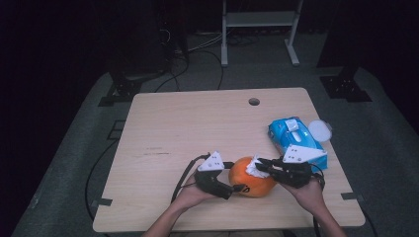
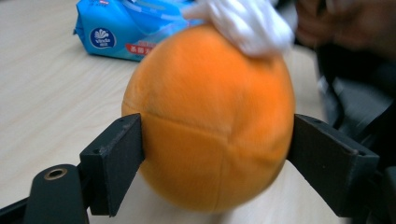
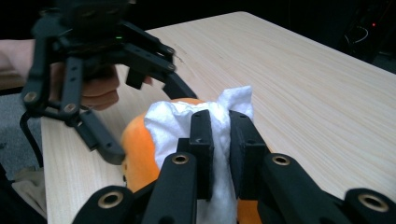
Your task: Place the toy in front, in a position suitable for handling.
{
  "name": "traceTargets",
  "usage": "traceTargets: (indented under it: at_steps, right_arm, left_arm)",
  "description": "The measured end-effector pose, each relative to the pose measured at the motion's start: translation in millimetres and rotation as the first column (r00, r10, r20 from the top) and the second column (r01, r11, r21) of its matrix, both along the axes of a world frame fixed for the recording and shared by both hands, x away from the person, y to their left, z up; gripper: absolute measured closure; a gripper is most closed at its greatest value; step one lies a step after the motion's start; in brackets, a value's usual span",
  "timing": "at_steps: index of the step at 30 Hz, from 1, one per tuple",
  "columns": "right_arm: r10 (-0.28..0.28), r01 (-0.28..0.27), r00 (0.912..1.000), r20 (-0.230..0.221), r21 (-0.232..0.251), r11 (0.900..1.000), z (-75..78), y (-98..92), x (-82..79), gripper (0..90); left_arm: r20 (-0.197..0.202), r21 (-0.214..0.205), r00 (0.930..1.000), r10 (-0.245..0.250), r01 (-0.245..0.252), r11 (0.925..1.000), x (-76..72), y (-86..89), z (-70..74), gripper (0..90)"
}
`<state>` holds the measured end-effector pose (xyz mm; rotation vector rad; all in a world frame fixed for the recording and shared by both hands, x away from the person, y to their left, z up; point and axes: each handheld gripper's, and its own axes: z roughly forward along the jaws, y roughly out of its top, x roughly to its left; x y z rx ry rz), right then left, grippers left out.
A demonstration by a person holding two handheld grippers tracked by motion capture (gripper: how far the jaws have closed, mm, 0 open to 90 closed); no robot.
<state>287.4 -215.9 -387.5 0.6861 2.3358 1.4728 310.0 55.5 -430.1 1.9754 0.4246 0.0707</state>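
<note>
An orange plush ball (image 1: 252, 181) rests on the wooden table (image 1: 197, 123) near its front edge. My left gripper (image 1: 236, 181) comes at it from the left, and in the left gripper view its two black pads (image 2: 116, 158) touch the ball (image 2: 210, 126) on both sides. My right gripper (image 1: 260, 166) is shut on a crumpled white tissue (image 1: 254, 167), which lies against the top of the ball. In the right gripper view the tissue (image 3: 177, 121) is pinched between the narrow jaws of that gripper (image 3: 220, 135), with the ball (image 3: 137, 149) below it.
A blue pack of wipes (image 1: 296, 139) lies just behind the right hand, with a round white lid (image 1: 320, 131) beside it. A cable hole (image 1: 254, 101) sits near the table's far edge. Cables trail from both grippers toward the front edge.
</note>
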Motion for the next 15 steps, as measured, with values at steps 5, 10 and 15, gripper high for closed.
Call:
traceTargets:
  at_steps: [5, 10, 15]
  right_arm:
    - [0.047, -0.047, 0.9989, 0.002, -0.002, 0.9989, 1.5, 17.6, -2.6, 79.7]
    - [0.074, -0.074, 0.9970, 0.019, -0.022, 0.9970, 4.5, 30.1, -5.1, 79.7]
    - [-0.006, 0.007, 0.9999, 0.008, -0.020, 0.9998, 3.1, 4.5, 3.0, 79.7]
  left_arm:
    - [0.105, 0.039, 0.9945, 0.004, -0.008, 0.9992, -8.8, -5.4, 2.7, 32.7]
    - [0.236, 0.128, 0.9705, -0.051, 0.020, 0.9915, -20.0, -10.0, 5.2, 36.3]
    - [0.235, 0.127, 0.9696, -0.066, 0.037, 0.9912, -20.0, -4.2, 0.0, 35.1]
